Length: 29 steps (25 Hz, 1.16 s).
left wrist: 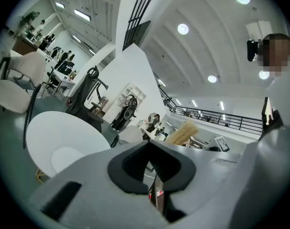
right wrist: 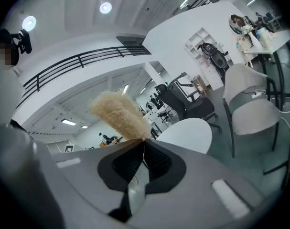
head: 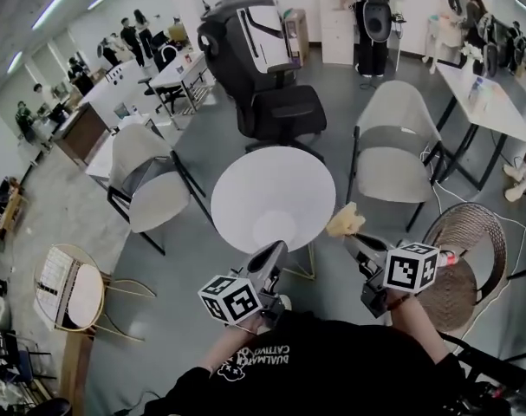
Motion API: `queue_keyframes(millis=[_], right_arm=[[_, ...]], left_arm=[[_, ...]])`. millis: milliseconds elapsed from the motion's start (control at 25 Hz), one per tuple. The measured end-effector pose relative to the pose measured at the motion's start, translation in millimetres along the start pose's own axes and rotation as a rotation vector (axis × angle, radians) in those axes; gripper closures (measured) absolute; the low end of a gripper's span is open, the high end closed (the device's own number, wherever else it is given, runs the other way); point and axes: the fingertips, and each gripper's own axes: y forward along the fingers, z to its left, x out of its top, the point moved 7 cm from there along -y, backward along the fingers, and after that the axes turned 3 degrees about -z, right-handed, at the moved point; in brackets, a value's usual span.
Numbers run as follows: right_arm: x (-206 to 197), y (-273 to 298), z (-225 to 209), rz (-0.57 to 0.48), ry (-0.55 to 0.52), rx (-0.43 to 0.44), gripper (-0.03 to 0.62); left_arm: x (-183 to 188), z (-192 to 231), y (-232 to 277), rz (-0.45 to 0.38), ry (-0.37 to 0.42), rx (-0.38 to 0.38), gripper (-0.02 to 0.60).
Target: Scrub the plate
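Scrubber (right wrist: 120, 116) between tips of right claw (right wrist: 143, 143)

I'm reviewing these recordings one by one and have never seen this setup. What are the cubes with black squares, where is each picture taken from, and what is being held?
There is no robot here. A person holds a gripper in each hand, and the marker cubes are part of those grippers. The head view looks down from the person's head. Each gripper view looks along that gripper's own jaws. The left gripper is shut and empty. The right gripper is shut on a tan fibrous scrubber. Below them stands a round white table bearing a pale round shape, probably the white plate.
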Motion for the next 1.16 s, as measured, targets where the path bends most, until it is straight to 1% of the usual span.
queue_keyframes(millis=[200,360,440,560,680,760,840,920,1000,1160], right_arm=[[-20,-13,-20,0.038,-0.012,-0.034,0.586],[-27,-26,-10,0.046,-0.032,-0.029,0.586],[-23,-23,-6,0.043,-0.041,-0.033,0.586],[-7,-6,-14,0.026,-0.046,-0.047,0.586],[-1,-6,-17,-0.010,-0.037,-0.071,0.586],[-4,-8,-8,-0.025,-0.034,-0.093,0.586],[-5,-4,1,-0.029,-0.037,-0.118,0.586],[-6,4,10,-0.035,-0.039,-0.131,0.585],[-18,12,24,-0.030,-0.049,-0.138,0.586],[-36,29,46,-0.009,-0.073,-0.155,0.585]], left_arm=[[-25,-12,-5,0.008,0.021,0.014,0.584],[-33,-22,-20,0.006,0.021,0.023,0.584],[-28,-19,-21,0.009,0.018,0.019,0.584],[-14,-3,-5,0.022,0.023,0.007,0.584],[-9,0,-2,0.054,0.034,-0.003,0.584],[-2,-3,-12,0.068,0.050,-0.019,0.584],[10,0,-22,0.063,0.072,-0.025,0.584],[20,8,-33,0.051,0.064,-0.020,0.584],[23,16,-51,0.048,0.049,-0.022,0.584],[33,31,-74,0.061,0.055,-0.022,0.584]])
